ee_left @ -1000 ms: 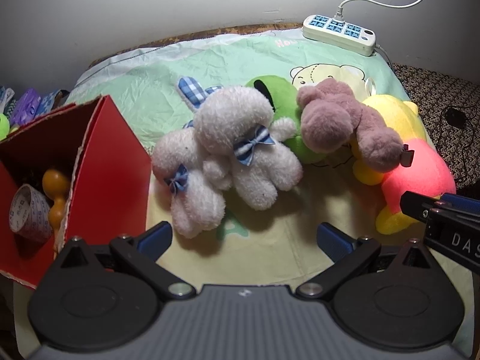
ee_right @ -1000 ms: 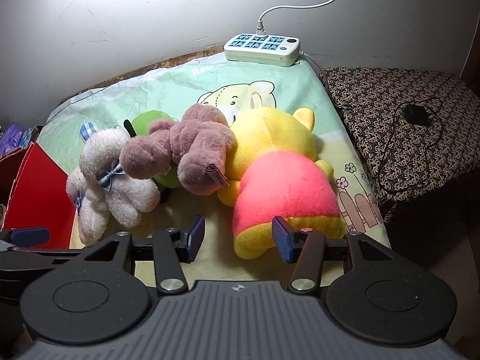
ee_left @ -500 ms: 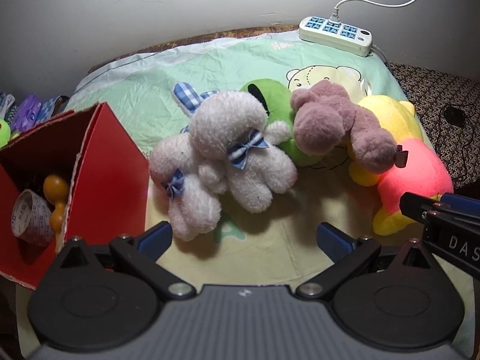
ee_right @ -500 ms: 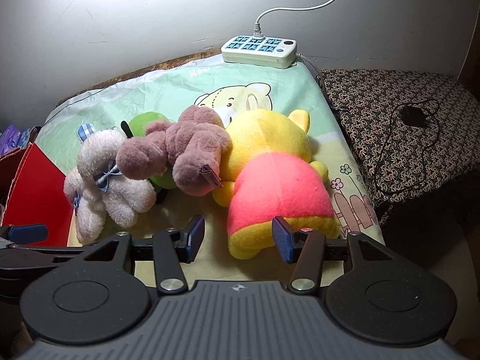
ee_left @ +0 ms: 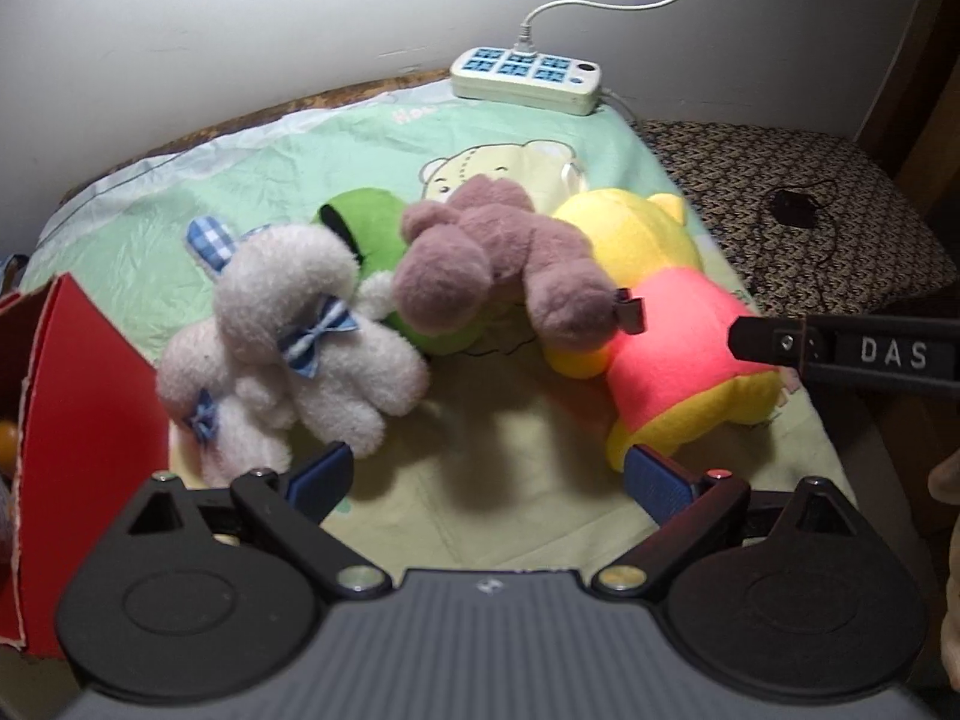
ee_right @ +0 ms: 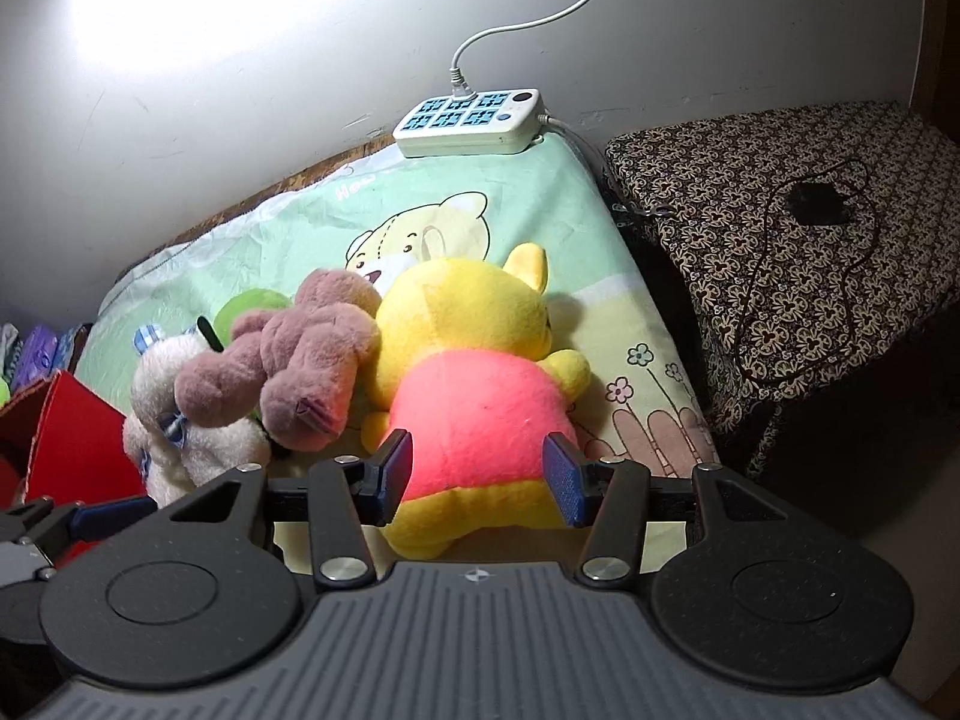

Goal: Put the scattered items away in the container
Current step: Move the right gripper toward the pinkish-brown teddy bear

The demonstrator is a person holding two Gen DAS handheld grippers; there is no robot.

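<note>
Since a second ago my right gripper (ee_right: 477, 477) has slid up to the yellow bear plush (ee_right: 474, 384); its rump sits between my unclenched jaws. My left gripper (ee_left: 486, 474), released, has just been narrowing, empty, with the red box (ee_left: 90, 420) now at its far left.

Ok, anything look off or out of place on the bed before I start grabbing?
One oddity: a power strip lies plugged in on the cartoon sheet by the wall. Otherwise the plush toys, like the brown bear, just lie heaped outside the red box.
</note>
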